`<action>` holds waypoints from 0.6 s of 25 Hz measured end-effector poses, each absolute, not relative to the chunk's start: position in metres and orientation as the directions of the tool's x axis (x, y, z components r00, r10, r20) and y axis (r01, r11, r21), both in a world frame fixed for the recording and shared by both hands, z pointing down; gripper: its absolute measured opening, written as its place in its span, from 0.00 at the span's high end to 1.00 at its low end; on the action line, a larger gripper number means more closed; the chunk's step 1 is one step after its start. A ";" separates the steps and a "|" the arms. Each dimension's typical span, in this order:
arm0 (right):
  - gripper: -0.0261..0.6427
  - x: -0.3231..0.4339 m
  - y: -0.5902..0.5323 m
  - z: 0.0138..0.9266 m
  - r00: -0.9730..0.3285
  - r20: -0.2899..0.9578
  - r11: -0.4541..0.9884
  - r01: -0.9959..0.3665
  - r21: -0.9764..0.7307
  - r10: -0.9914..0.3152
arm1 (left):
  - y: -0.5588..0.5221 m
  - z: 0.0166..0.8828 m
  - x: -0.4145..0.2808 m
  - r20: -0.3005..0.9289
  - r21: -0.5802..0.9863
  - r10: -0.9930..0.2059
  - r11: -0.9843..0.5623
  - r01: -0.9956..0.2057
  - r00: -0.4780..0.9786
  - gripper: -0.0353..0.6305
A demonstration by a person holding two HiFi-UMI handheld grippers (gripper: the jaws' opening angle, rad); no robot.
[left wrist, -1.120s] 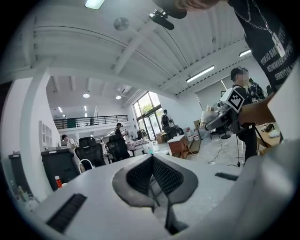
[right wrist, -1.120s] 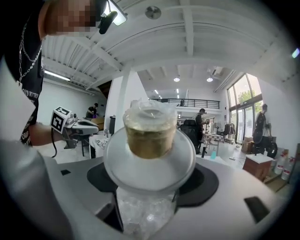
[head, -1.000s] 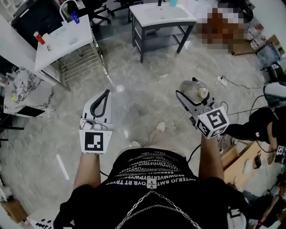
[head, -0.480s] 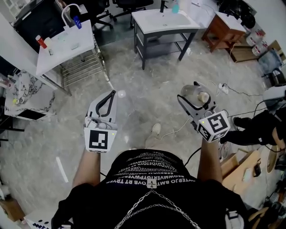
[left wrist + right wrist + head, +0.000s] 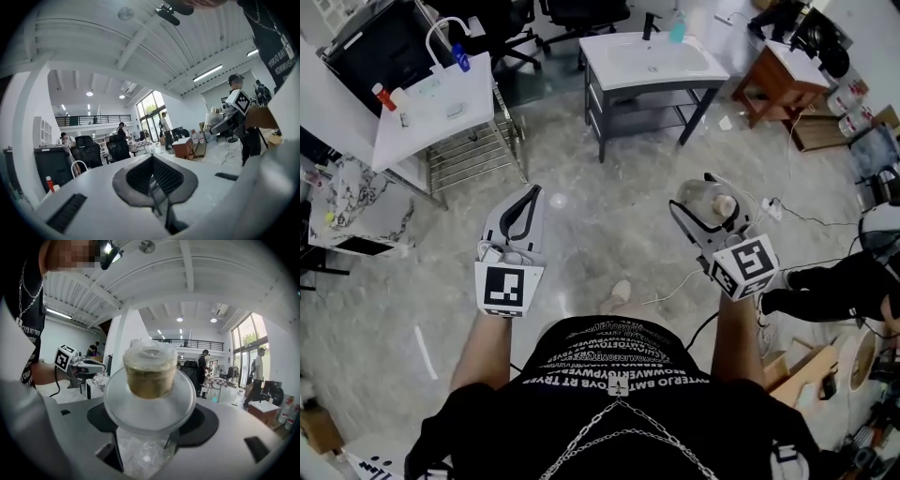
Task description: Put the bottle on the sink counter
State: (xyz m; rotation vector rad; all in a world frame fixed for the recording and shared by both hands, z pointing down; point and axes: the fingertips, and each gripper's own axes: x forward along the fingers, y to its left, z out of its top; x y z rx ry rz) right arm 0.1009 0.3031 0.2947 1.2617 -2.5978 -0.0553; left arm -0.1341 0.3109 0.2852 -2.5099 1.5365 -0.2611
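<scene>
Brown wooden cabinet (image 5: pixel 776 77) far right; white power strip (image 5: pixel 772 207) on marble floor (image 5: pixel 600 206) nearer; black office chair (image 5: pixel 581 11) far centre.

the head view looks steeply down from above the person's chest, taking in the left gripper (image 5: pixel 528 194), the right gripper (image 5: pixel 701 192) and the floor (image 5: pixel 609 216) below. each gripper view sits just behind its own jaws, tilted up toward the ceiling (image 5: pixel 140 56), and catches the other gripper off to one side. the right gripper view has the bottle (image 5: pixel 150 376) very close, filling its centre.
</scene>
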 end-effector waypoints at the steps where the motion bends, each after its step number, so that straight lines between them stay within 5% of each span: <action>1: 0.46 0.107 0.295 0.295 -0.596 0.210 0.627 -0.765 0.143 -0.775 | 0.303 0.285 -0.128 0.055 -0.246 -0.894 -0.444 -0.862 0.444 0.94; 15: 0.46 0.173 0.200 0.306 -0.662 0.211 0.691 -0.715 0.110 -0.719 | 0.216 0.274 -0.073 0.039 -0.212 -0.935 -0.354 -0.911 0.354 0.94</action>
